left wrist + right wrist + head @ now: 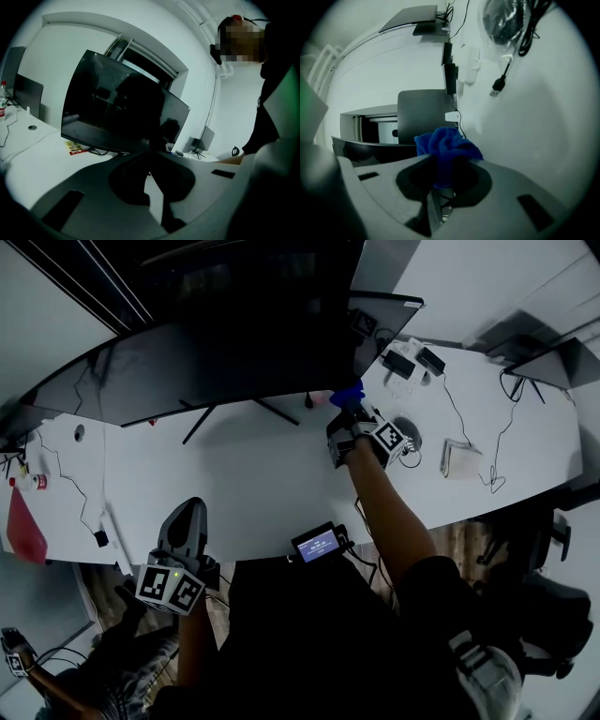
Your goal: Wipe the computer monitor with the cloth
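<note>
Approach step: right hand-held gripper (pixel 440 183) clamps cloth (pixel 447 149) near monitor (pixel 234 362) lower edge; left hand-held gripper (pixel 150 158) idle, jaws together, empty. Next: press cloth to monitor, sweep.

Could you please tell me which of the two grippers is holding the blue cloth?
The right gripper: its jaws are clamped on the bunched blue cloth, near the large monitor. The left gripper has its jaws together with nothing between them.

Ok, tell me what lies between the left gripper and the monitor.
Head view: mostly bare white desk between left gripper and monitor, plus the monitor stand's legs.
</note>
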`<state>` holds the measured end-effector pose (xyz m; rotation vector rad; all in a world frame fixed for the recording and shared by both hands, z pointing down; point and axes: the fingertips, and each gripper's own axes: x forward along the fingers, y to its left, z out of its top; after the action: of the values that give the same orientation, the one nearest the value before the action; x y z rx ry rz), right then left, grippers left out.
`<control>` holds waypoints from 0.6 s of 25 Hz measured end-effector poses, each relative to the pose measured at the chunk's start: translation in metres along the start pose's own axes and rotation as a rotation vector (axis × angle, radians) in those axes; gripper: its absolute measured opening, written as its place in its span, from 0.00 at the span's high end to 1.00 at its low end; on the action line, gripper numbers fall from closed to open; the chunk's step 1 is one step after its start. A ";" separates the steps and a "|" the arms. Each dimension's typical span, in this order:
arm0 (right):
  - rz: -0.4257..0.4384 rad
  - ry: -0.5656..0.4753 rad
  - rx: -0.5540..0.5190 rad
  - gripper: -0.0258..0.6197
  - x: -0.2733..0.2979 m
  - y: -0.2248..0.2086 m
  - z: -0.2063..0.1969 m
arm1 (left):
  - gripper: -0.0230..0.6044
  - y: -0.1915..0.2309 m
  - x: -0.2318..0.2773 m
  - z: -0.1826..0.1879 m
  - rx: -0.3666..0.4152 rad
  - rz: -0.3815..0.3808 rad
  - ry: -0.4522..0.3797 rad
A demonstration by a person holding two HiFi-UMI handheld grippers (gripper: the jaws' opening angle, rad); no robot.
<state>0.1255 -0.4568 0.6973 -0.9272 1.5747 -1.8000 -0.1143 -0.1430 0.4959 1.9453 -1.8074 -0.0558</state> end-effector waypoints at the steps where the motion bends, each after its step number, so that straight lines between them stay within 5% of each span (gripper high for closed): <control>1: -0.001 -0.008 0.015 0.84 0.001 -0.001 -0.001 | 0.97 0.000 -0.001 0.000 -0.002 0.002 -0.003; 15: 0.064 -0.066 0.290 0.84 0.007 0.007 -0.027 | 0.97 0.008 -0.014 -0.004 -0.020 0.028 -0.012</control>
<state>0.1001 -0.4472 0.6890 -0.7815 1.2468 -1.8707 -0.1222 -0.1283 0.4983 1.9096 -1.8349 -0.0759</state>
